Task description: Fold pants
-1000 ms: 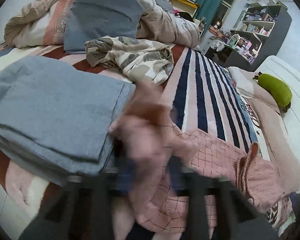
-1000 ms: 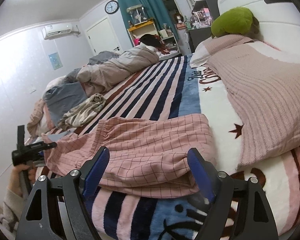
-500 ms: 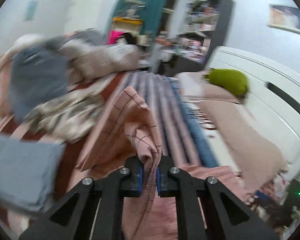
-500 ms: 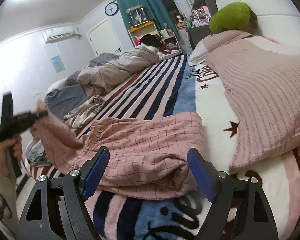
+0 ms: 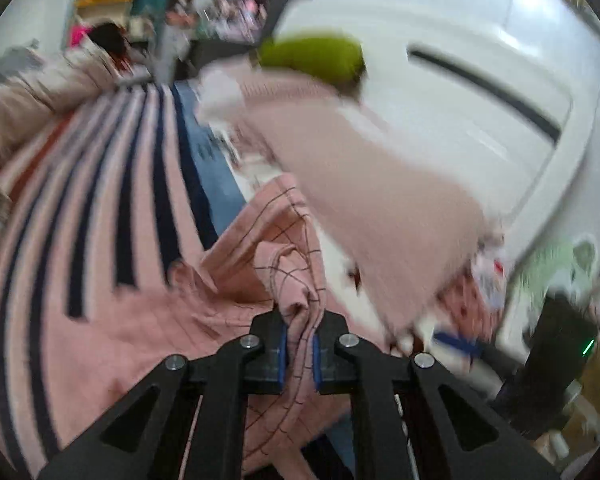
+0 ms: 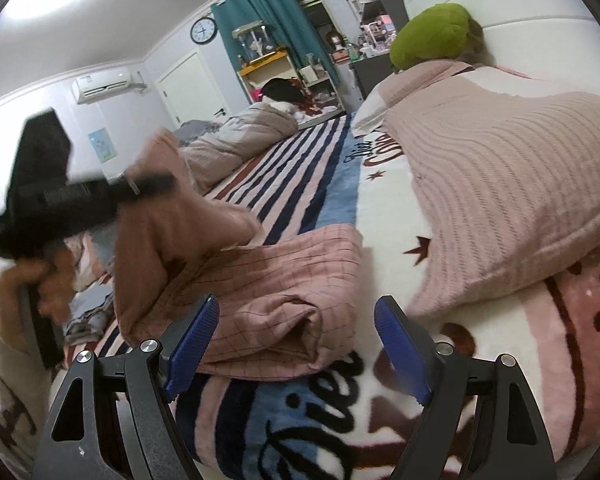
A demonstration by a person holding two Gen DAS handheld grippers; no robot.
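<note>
Pink checked pants point(image 6: 284, 280) lie on the striped blanket point(image 6: 300, 176) just ahead of my right gripper point(image 6: 296, 344), whose blue pads stand wide apart with nothing between them. My left gripper point(image 5: 299, 346) is clamped narrow on a bunched end of the same pants point(image 5: 296, 280), held raised off the bed; from the right wrist view that lifted end arcs up and over the half still lying flat. I judge the fold as roughly midway: one end is in the air over the other, not yet laid down, and the edges are not yet matched or smoothed. The cloth ahead of my right tool already shows a doubled, rumpled lip. No basket, drawer or other container shows near either tool. A green cushion point(image 6: 432, 34) sits far beyond, against the headboard.
</note>
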